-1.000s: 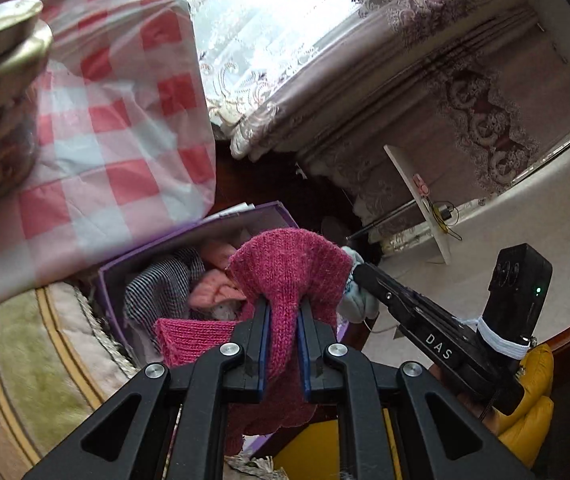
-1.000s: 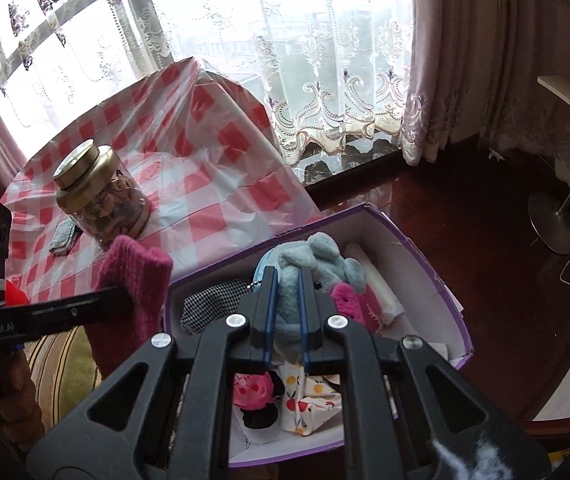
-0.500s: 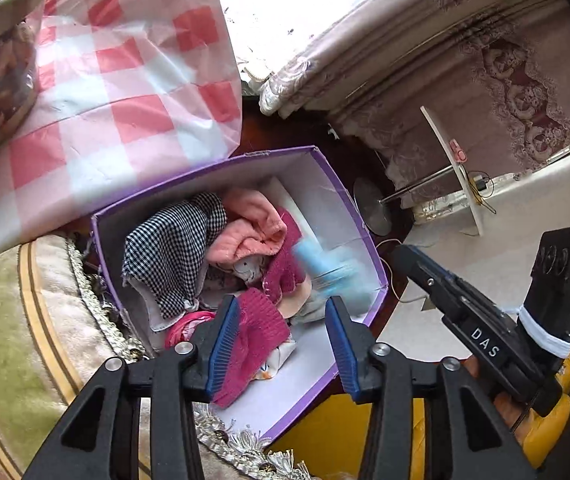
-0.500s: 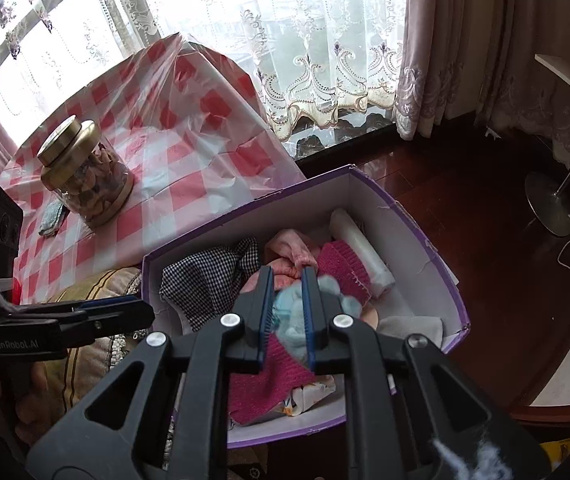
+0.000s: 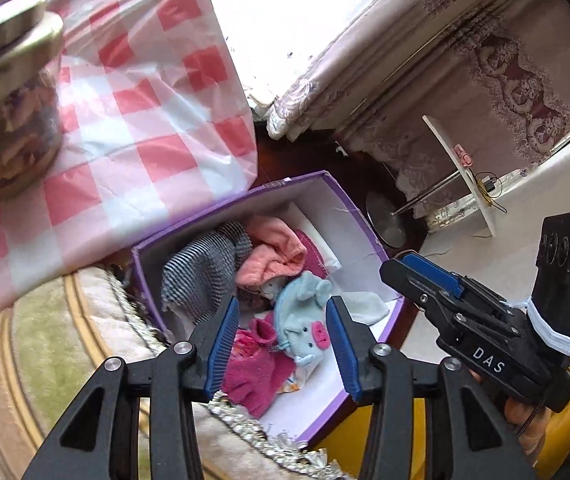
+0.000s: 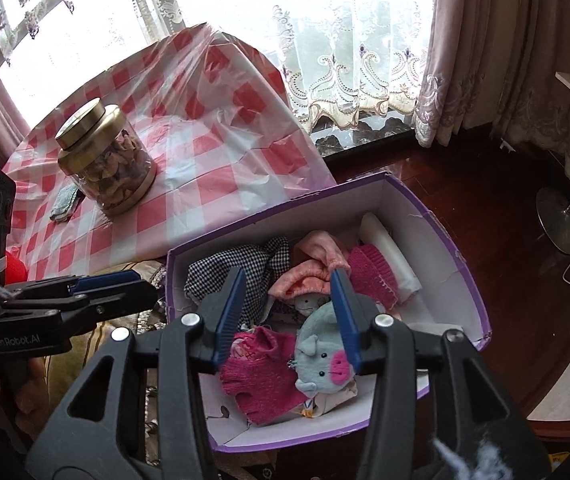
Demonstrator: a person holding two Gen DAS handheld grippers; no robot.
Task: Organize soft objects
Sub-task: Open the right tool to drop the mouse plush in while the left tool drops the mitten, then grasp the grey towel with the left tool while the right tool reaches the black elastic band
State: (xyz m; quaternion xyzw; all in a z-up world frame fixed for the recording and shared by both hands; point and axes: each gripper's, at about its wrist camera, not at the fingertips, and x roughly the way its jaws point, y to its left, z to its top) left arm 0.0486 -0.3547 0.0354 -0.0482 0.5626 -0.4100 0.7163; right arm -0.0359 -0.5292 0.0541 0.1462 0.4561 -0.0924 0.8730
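A second ago the left gripper (image 5: 283, 342) pinched a magenta knitted piece and the right gripper (image 6: 287, 318) pinched a blue plush toy above the box; both now lie in the box. The knitted piece (image 6: 263, 378) rests on the box floor below the left gripper's parted, empty pads. The plush toy (image 6: 321, 356) lies just right of it, beneath the right gripper, whose jaws are opening with nothing pressed between them. Ahead of both tools, deeper in the purple box (image 6: 467, 280), sit a checked cloth (image 6: 241, 270) and a pink garment (image 6: 317, 264). A glass jar (image 6: 107, 160) stands far left on the checked tablecloth (image 6: 221, 132).
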